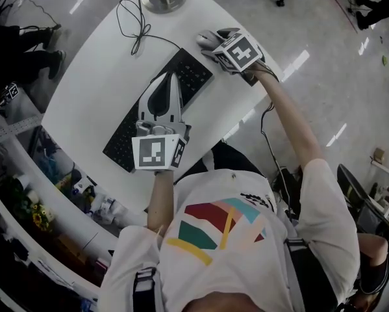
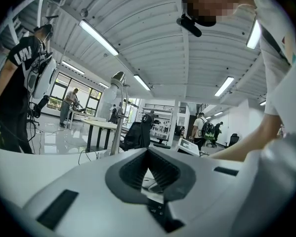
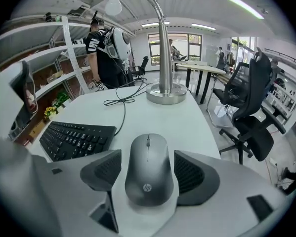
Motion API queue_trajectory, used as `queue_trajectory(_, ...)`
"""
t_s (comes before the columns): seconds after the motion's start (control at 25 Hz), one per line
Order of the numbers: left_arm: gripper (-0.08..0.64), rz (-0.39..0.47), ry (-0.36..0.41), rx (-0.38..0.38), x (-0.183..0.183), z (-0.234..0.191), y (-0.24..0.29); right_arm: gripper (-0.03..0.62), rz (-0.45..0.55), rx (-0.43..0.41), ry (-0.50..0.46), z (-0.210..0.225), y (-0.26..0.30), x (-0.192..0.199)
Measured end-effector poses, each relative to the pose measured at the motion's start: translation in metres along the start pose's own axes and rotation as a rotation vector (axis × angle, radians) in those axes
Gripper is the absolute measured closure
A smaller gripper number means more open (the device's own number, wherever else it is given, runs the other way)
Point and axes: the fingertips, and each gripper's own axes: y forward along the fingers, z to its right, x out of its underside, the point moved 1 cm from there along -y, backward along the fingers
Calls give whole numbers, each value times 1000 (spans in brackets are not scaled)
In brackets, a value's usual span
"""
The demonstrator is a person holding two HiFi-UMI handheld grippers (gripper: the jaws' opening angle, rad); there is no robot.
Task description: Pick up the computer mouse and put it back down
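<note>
- Your right tool (image 3: pixel 148 176) is spread, with one pad on each side of the computer mouse (image 3: pixel 148 157). A sliver of bench shows between the left pad and the shell, so nothing is pinched yet.
- The mouse appears to lie flat on the white bench (image 1: pixel 90 90), toward 1 o'clock from your body. The keyboard (image 3: pixel 76 137) is at 9 o'clock from it and the lamp base (image 3: pixel 166 94) at 12 o'clock.
- Your left tool (image 2: pixel 148 153) is pressed together on nothing and hangs over the keyboard, well apart from the mouse.
- Expect a light, stiff plastic shell. A gentle squeeze should carry it, and it won't give under the pads.
- The matte sides look smooth and curve inward, so the shell could squirt forward or tip if you pinch too near the nose or tail.
- Take hold at its flanks, at 3 and 9 o'clock of the body, about where the pads sit now. Keep clear of the scroll wheel and buttons at the 12 o'clock end.
- No cord shows on it, so it probably won't tug when lifted.
</note>
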Motion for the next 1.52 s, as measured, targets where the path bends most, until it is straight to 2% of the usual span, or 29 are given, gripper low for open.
queue_trajectory(0.16,515,-4,-8,-11,2,-6,2,278,-44,-6,37,6,9,6)
queue_trajectory(0.44,515,-8,-23,-22,5,-17,5,279,-98,22,17,9,15,6)
queue_trajectory(0.56,515,-11,-28,-18,7,-17,6,279,-66,-34,9,-7,19,-4)
queue_trajectory(0.68,515,-13,-34,-15,8,-19,7,281,-74,-46,3,-10,21,-7)
queue_trajectory(0.88,515,-15,-41,-13,9,-21,6,293,-100,-15,-1,-6,21,-3)
queue_trajectory(1.04,515,-9,-42,-15,6,-21,3,295,-115,46,6,3,16,5)
queue_trajectory(1.12,515,-7,-40,-18,5,-21,1,296,-86,48,16,0,14,3)
queue_trajectory(1.32,515,4,-35,-27,0,-21,-5,296,7,123,19,-1,-1,-6)
queue_trajectory(1.52,515,18,-22,-26,-7,-15,-11,296,157,159,49,-17,-47,-29)
